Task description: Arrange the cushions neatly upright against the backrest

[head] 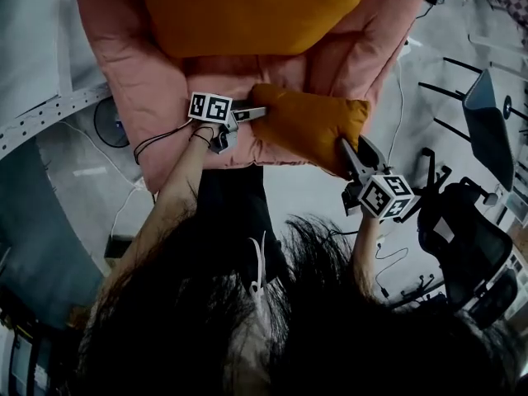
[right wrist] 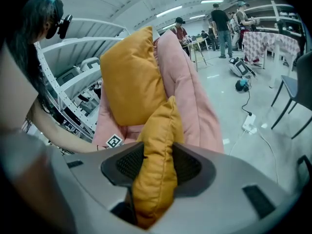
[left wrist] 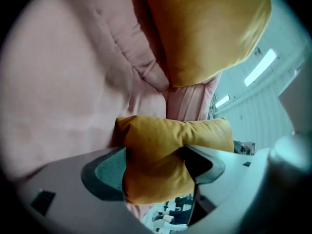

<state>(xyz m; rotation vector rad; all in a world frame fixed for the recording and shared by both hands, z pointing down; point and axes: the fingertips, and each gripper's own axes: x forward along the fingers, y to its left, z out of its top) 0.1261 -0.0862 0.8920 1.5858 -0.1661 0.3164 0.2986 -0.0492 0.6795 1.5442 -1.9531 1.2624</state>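
Small cushion (head: 309,126) on sofa seat (head: 161,97) front, long axis L-R: R hand-held gripper (head: 351,151) clamped on its R corner, L hand-held gripper (head: 256,114) wide open round L end, backrest (right wrist: 180,67) straight beyond.

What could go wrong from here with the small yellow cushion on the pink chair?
The right tool is shut on only a thin edge of the small cushion; the fabric might slip out when lifted.
The left tool stands wide around the other end without clearly clamping, so that end could sag or drop.
The large cushion already leans on the backrest; pushing the small one in could tip it.
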